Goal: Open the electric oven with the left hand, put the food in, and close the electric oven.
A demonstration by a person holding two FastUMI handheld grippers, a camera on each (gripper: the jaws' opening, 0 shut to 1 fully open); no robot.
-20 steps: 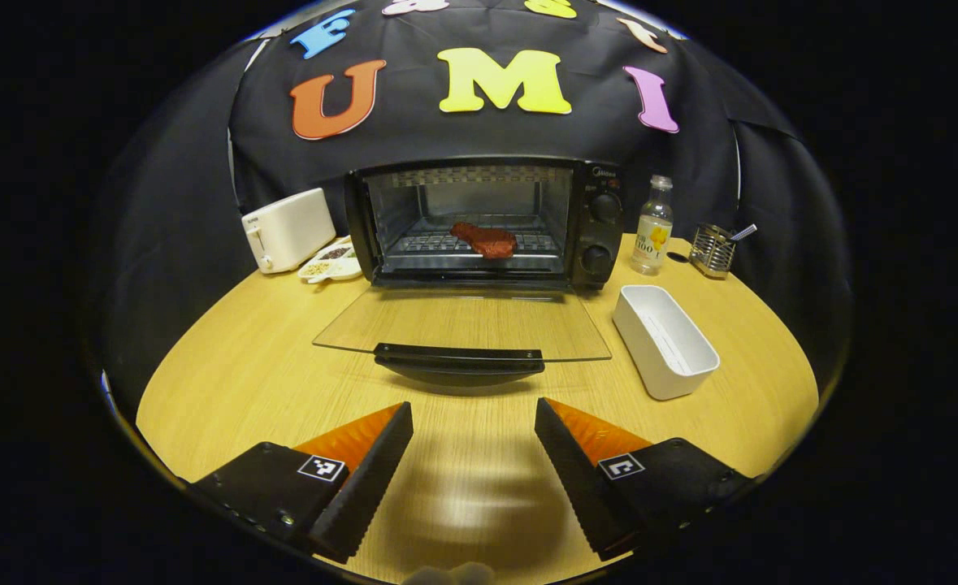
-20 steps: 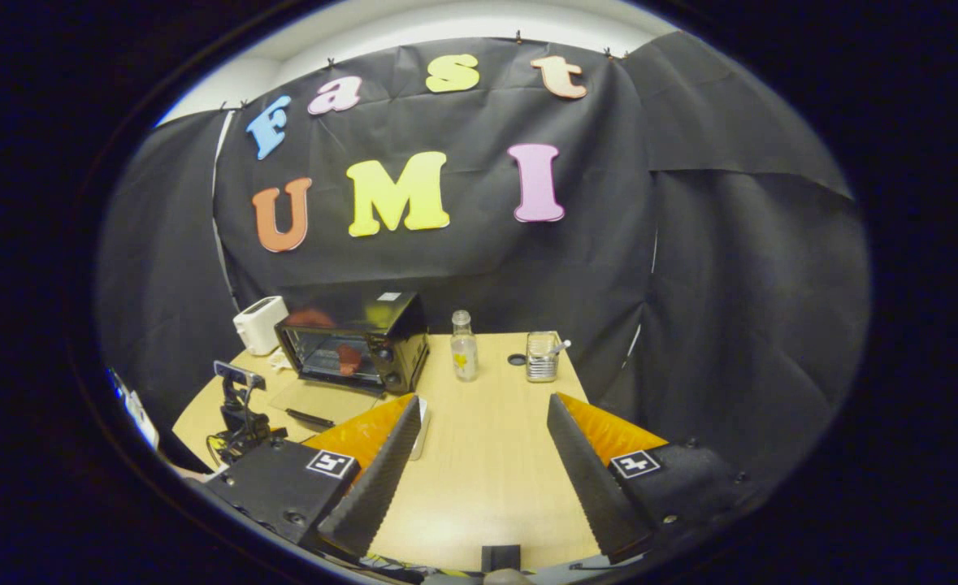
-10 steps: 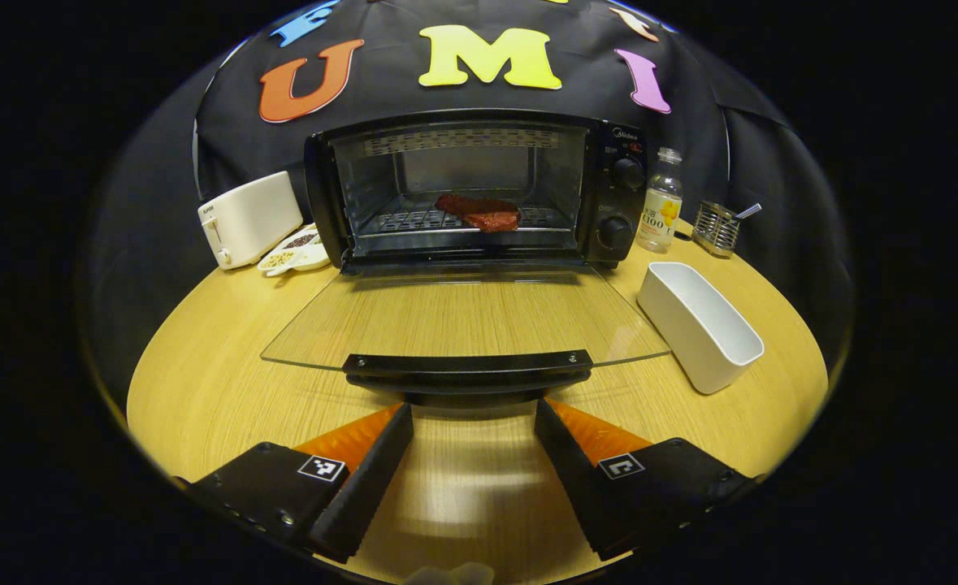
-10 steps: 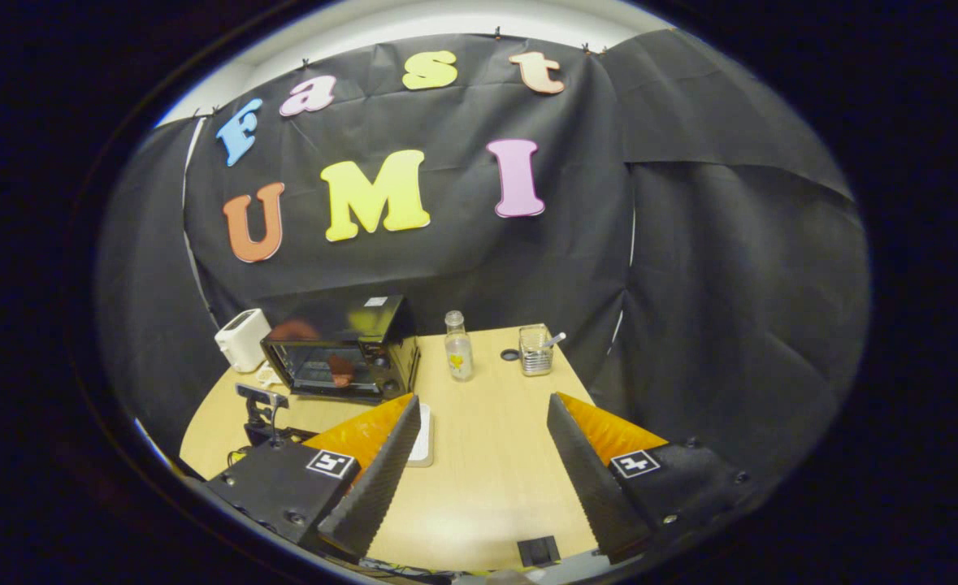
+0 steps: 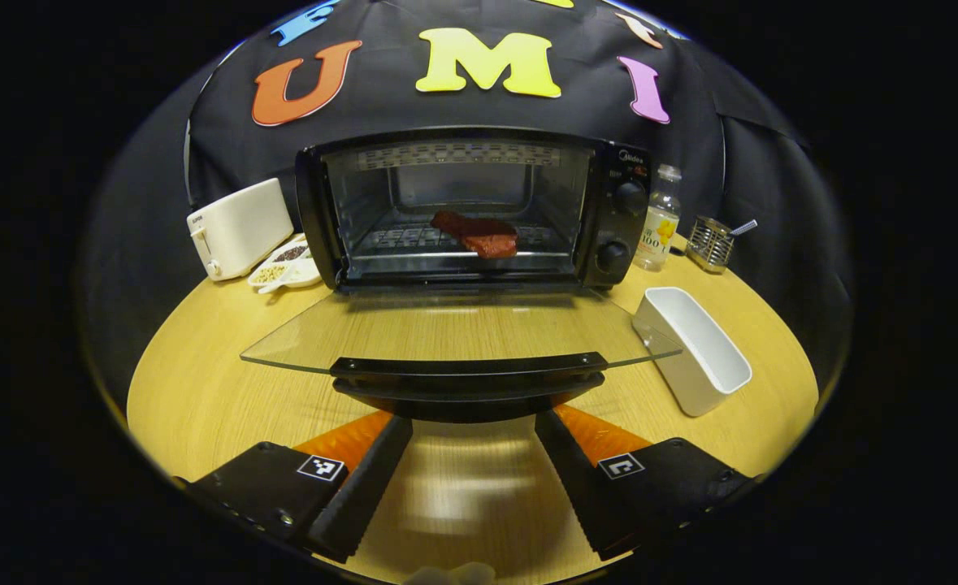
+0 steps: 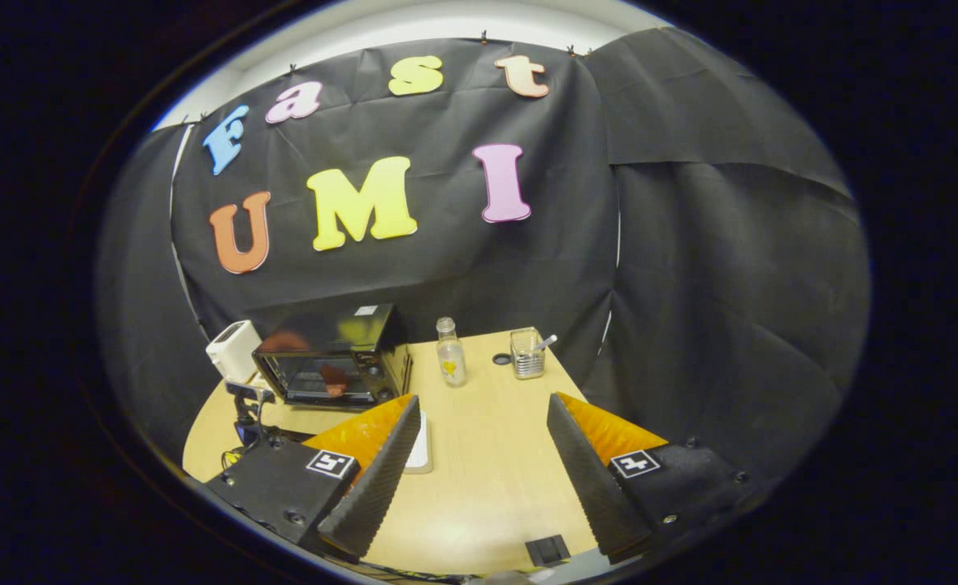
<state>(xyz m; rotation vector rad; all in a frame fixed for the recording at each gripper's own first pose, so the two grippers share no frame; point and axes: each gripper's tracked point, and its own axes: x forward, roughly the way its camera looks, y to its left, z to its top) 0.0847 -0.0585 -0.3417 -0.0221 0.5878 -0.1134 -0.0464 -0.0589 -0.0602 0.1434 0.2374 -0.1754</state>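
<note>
The black electric oven [image 5: 617,211] stands at the back of the table with its glass door [image 5: 462,329] folded down flat toward me. A dark red piece of meat [image 5: 479,234] lies on the wire rack inside. My left gripper [image 5: 472,422] is open, low over the table, with its fingertips just beneath the door's black handle [image 5: 466,370]; I cannot tell whether they touch it. In the right gripper view my right gripper [image 6: 479,406] is open and empty, held high and well back from the oven [image 6: 332,357]. The left gripper's body [image 6: 243,406] appears in front of the oven there.
A white rectangular dish [image 5: 694,349] stands right of the door. A white toaster [image 5: 239,227] and a snack plate [image 5: 283,272] are left of the oven. A small bottle [image 5: 657,219] and a wire holder [image 5: 710,244] stand at the back right.
My left gripper has moved forward to the open door until its fingertips went under the handle. The right gripper has drawn back and turned a little; both stay open.
</note>
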